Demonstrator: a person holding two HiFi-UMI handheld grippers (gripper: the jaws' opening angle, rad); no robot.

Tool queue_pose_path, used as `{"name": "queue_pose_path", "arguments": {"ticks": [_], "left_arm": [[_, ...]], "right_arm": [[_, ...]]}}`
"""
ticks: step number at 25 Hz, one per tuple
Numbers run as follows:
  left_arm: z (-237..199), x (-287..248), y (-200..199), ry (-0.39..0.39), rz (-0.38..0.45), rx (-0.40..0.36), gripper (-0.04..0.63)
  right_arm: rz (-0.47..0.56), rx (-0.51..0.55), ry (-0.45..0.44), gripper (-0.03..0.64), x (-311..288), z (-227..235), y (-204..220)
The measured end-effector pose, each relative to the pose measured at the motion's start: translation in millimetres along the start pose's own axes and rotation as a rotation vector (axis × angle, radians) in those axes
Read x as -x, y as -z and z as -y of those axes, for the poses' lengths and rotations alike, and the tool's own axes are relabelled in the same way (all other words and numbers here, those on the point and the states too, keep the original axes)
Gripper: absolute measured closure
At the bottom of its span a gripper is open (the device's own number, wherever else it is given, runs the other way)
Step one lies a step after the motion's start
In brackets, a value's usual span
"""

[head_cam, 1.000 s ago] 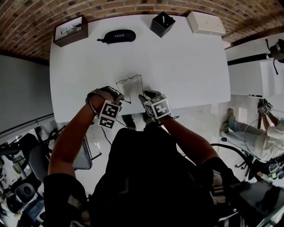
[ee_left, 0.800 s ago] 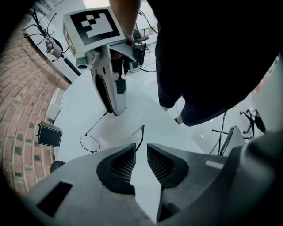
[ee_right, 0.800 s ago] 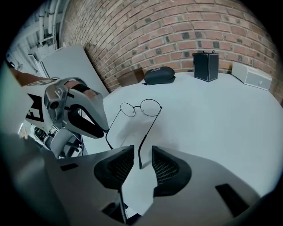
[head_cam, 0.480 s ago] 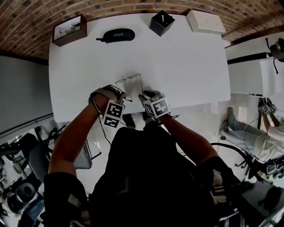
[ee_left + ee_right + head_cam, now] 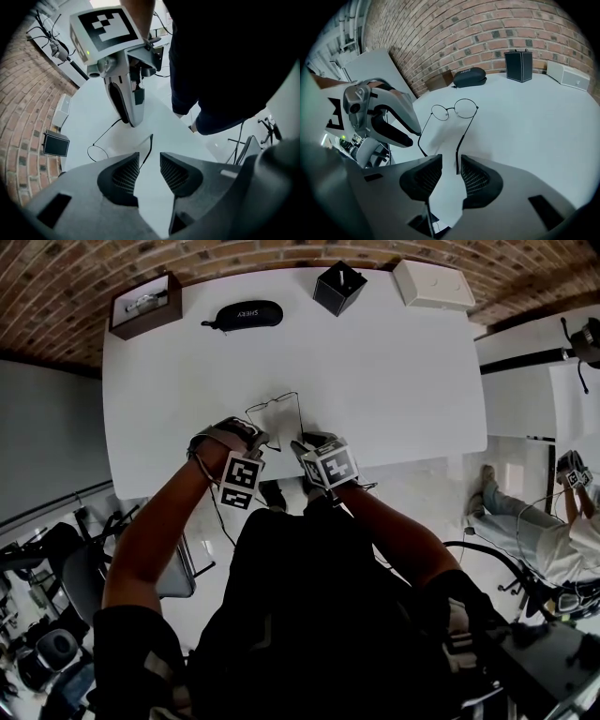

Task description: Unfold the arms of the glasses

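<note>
Left gripper: standing released, its jaws having just been opening; one temple tip is lying in the gap beside a pad, unpressed
Right gripper: standing wide and gripping nothing; the other temple tip is reaching into its gap, close to one pad, not pinched
Glasses: lying on the white table near its front edge, just ahead of both grippers, lenses on the far side
Long axis: both temples are running straight away from the jaws toward the lenses, roughly parallel, so they are looking already swung out
Nearer hand: each gripper is sitting at its own temple tip, neither one being closer
Coming move: probably drawing back along the temples, since sliding sideways would be risking dragging the frame
</note>
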State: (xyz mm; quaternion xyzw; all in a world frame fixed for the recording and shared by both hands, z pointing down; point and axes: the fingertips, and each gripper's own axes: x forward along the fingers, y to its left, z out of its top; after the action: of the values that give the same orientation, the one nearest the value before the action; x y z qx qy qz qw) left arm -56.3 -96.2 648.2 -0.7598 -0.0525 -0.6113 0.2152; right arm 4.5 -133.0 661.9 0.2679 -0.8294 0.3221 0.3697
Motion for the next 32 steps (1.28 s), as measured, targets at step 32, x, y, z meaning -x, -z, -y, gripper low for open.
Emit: {"name": "queue_pose_path", "arguments": {"ticks": [32], "left_arm": [[21,5,15,0.045,0.005,-0.032,0.396]], "right_arm": [[0.003,-0.047,0.014,0.501,4,9,-6]]}}
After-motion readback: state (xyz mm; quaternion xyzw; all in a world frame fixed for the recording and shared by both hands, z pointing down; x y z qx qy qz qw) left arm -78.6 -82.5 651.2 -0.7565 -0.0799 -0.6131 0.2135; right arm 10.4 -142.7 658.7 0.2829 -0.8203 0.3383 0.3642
